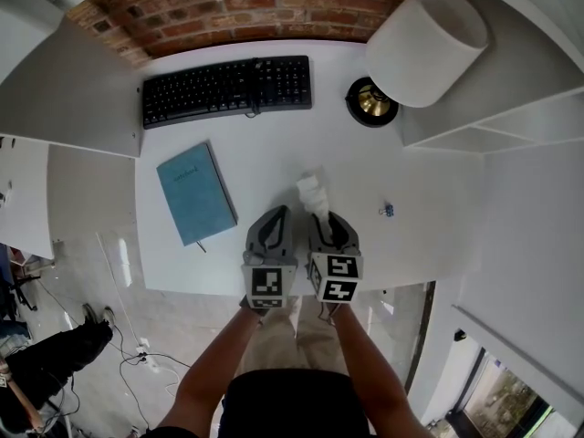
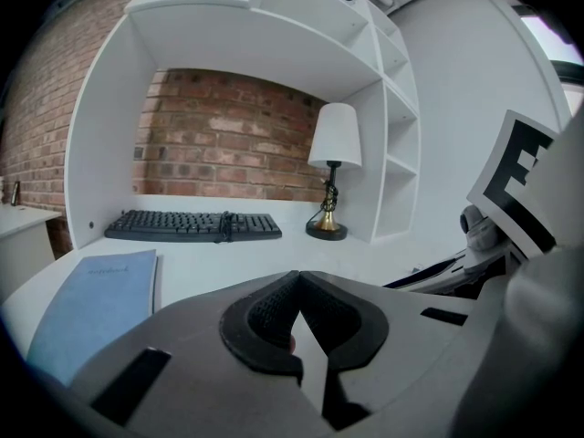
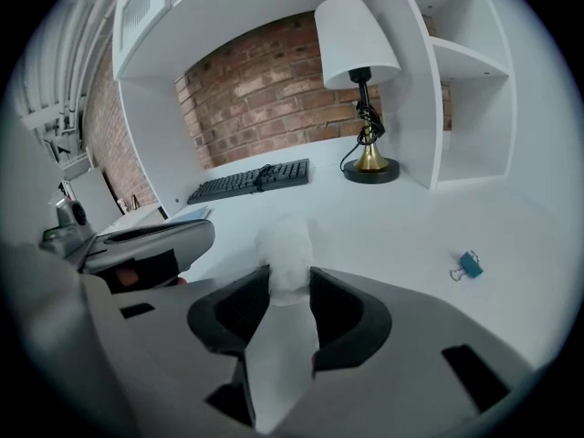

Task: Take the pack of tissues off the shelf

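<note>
Nearest the viewer, both tools are held side by side over the front edge of the white table (image 1: 415, 245). Left tool (image 1: 274, 213): jaws closed tip to tip, nothing between them. Right tool (image 1: 321, 217): jaws narrow, clamped on the pack of tissues (image 3: 285, 245). The white pack sticks out beyond the tips, away from the shelf and over the table; whether its far end touches the surface is unclear. Left of the tools lies a blue notebook (image 1: 196, 192); to the right, a small blue binder clip (image 1: 388, 210). Farther back are a black keyboard (image 1: 226, 89) and a white-shaded lamp (image 1: 426, 44) with a brass base. Beside the lamp stands the white shelf (image 1: 493, 126), before a brick wall (image 1: 228, 7).
</note>
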